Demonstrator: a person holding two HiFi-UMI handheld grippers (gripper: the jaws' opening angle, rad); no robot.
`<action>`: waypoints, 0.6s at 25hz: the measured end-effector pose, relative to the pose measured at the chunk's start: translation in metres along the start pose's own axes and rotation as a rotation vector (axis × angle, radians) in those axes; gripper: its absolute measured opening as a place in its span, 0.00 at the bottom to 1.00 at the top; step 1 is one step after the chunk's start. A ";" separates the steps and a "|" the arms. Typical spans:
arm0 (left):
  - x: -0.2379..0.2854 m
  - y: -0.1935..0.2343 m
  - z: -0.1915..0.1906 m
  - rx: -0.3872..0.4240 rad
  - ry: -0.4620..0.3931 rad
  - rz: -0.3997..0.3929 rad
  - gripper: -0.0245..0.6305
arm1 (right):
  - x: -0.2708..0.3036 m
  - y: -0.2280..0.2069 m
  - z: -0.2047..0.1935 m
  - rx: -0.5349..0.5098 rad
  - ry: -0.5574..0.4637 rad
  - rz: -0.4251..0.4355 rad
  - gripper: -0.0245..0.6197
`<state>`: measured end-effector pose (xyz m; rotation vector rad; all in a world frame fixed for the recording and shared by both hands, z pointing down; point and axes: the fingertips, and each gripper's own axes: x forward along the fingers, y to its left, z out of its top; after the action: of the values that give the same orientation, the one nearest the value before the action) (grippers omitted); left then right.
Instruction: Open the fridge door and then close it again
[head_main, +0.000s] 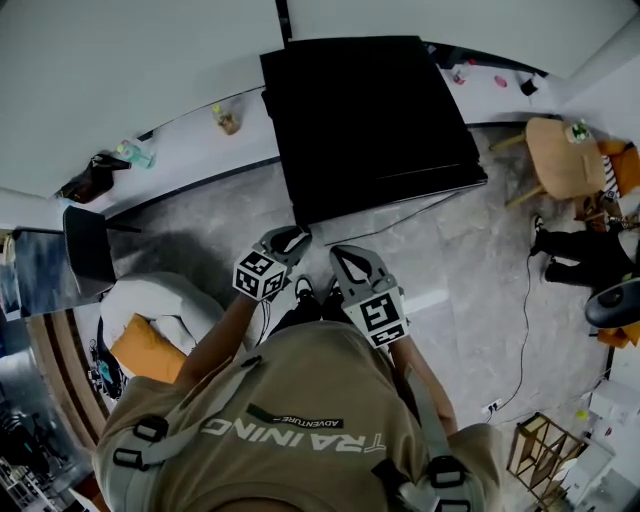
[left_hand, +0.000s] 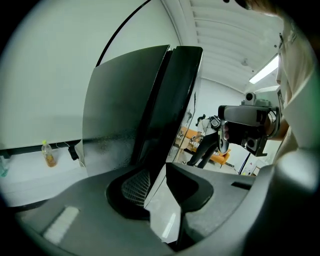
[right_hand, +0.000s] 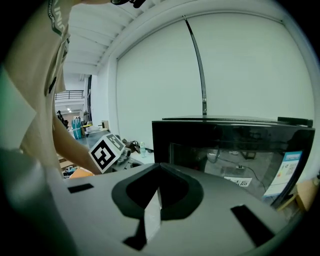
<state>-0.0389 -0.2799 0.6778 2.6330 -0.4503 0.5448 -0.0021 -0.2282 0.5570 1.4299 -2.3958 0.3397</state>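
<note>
The black fridge (head_main: 370, 120) stands against the wall straight ahead, its door closed as far as I can see. The left gripper view shows the fridge (left_hand: 125, 110) from the side; the right gripper view shows its glass front (right_hand: 235, 150) with a sticker. My left gripper (head_main: 290, 240) (left_hand: 166, 167) is held at chest height a short way from the fridge front, shut on nothing. My right gripper (head_main: 345, 258) (right_hand: 159, 192) hangs beside it, also shut on nothing. Neither touches the fridge.
A white ledge runs along the wall with a bottle (head_main: 226, 120) left of the fridge. A black chair (head_main: 88, 245) and a white seat with an orange cushion (head_main: 150, 330) stand at left. A round wooden table (head_main: 560, 155), a seated person (head_main: 585, 255) and a floor cable (head_main: 525, 310) are at right.
</note>
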 end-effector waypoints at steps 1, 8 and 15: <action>0.000 0.001 0.000 -0.004 0.000 0.003 0.19 | -0.002 -0.001 -0.002 0.007 0.001 -0.003 0.03; 0.003 0.000 0.000 -0.047 0.003 0.006 0.19 | -0.007 -0.005 -0.005 0.008 0.000 -0.008 0.03; 0.009 -0.002 -0.003 0.015 0.054 0.009 0.16 | -0.005 0.001 0.001 -0.013 -0.012 0.016 0.03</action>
<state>-0.0312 -0.2792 0.6832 2.6248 -0.4430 0.6223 -0.0007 -0.2242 0.5538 1.4123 -2.4157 0.3203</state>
